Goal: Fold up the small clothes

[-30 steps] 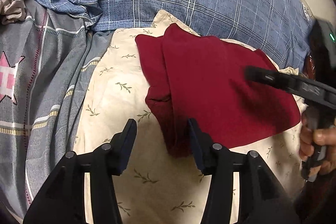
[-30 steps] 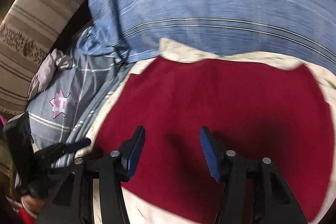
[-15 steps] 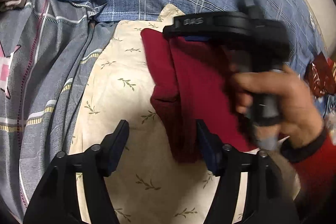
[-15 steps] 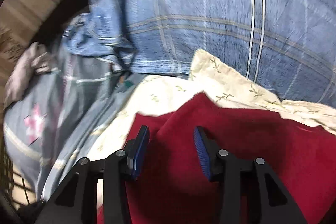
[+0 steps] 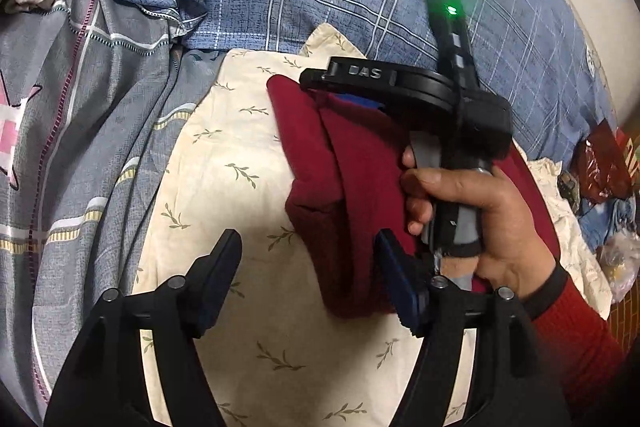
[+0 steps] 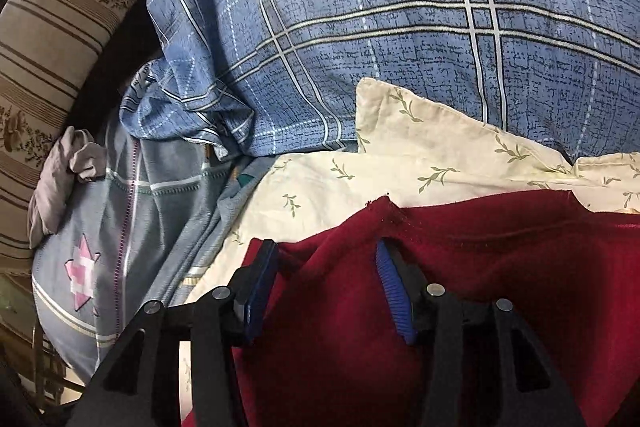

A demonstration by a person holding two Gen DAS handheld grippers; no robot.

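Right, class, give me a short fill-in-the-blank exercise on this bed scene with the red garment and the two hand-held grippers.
1. The garment being folded is dark ____ in colour.
2. It lies on a cream cloth printed with small ____.
3. Behind it sits a pillow in blue ____ fabric.
4. The hand holding the right hand-held gripper wears a ____ sleeve.

Missing words: red; leafy sprigs; checked; red
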